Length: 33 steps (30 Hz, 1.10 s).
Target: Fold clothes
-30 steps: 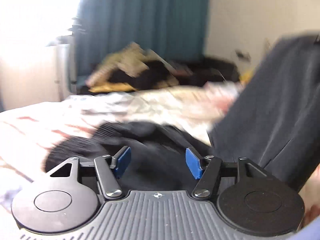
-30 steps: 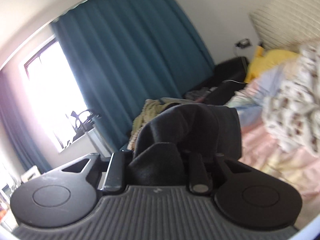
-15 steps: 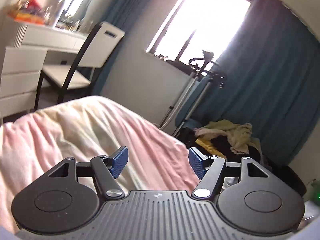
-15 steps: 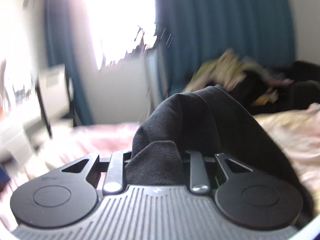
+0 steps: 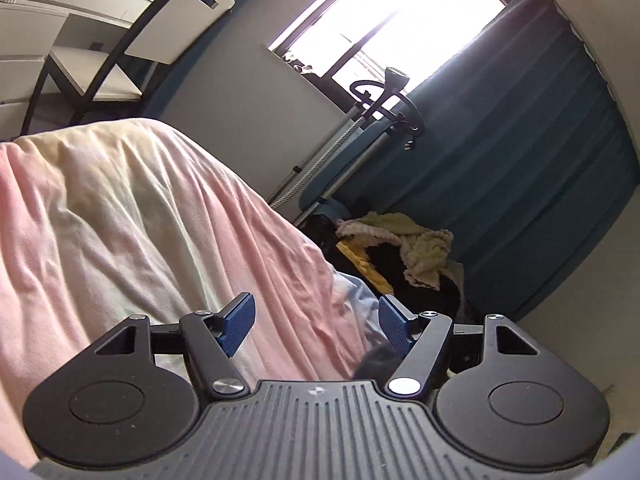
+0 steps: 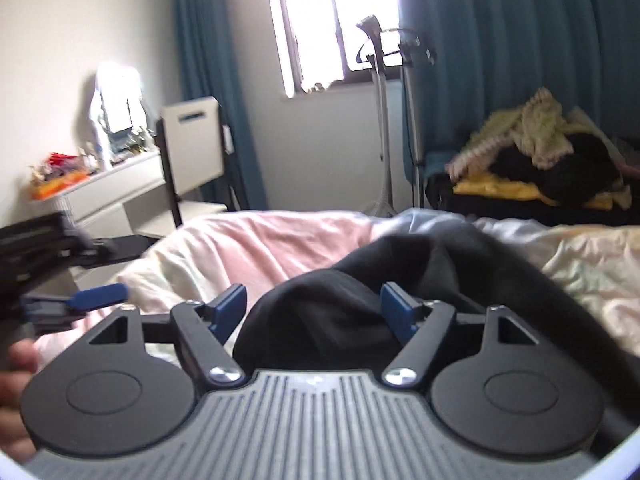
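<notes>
A dark grey garment (image 6: 460, 280) lies bunched on the pink and cream bed cover (image 6: 260, 240). A fold of it rises between the jaws of my right gripper (image 6: 312, 306), which are opening. The left pad stands clear of the cloth and the right pad is against it. My left gripper (image 5: 316, 316) is open over the pink cover (image 5: 160, 220), with nothing between its pads. A small dark scrap of cloth (image 5: 374, 360) shows low beside its right finger. In the right wrist view, one blue fingertip (image 6: 96, 296) of the left gripper shows at the left, above a hand (image 6: 16, 364).
A heap of yellow, cream and black clothes (image 6: 532, 152) lies beyond the bed by the teal curtain (image 6: 520, 40). A garment steamer stand (image 6: 384, 120) is under the window. A white-backed chair (image 6: 192, 148) and a white desk (image 6: 112, 188) are on the left.
My right jaws have parted from their grip on the dark garment, which has dropped onto the bed. The left gripper has swung away from the garment to the bare pink cover.
</notes>
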### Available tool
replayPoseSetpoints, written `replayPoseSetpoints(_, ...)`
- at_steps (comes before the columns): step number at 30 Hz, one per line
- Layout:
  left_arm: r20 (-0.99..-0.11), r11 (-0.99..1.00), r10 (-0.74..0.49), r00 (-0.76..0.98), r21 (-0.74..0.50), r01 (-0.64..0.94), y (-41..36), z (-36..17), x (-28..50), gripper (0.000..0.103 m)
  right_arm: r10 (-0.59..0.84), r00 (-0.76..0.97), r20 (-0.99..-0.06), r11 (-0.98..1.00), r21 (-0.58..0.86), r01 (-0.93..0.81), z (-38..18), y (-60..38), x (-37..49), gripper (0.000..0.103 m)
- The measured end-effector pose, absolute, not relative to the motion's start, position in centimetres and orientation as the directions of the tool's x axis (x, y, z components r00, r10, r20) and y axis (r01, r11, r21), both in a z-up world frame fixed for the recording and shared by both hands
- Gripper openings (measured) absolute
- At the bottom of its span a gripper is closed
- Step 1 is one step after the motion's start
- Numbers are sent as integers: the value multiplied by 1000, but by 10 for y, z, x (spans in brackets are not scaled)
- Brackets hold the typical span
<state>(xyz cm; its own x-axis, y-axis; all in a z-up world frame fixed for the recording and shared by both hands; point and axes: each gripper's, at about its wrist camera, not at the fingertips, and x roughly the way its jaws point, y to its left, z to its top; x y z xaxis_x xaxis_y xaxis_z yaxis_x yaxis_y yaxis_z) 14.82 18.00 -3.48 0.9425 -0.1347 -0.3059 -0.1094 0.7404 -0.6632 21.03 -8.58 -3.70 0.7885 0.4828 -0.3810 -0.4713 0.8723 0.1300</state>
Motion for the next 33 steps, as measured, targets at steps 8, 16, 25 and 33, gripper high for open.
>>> replayPoseSetpoints(8, -277, 688, -383, 881, -722, 73, 132, -44, 155, 71, 402, 757, -515, 882, -7, -472, -63, -159, 148, 77)
replayPoseSetpoints(16, -239, 649, -474, 848, -746, 152, 81, -60, 168, 53, 401, 845, -355, 828, -255, -500, -73, -138, 113, 60)
replayPoseSetpoints(25, -251, 647, -479, 841, -748, 145, 62, -68, 182, 81, 511, 779, -365, 817, -76, -571, -44, -134, 99, 3)
replayPoseSetpoints(33, -410, 701, -277, 869, -705, -110, 75, -98, 214, 37, 501, 699, -511, 732, -181, -657, -49, -107, 86, 4)
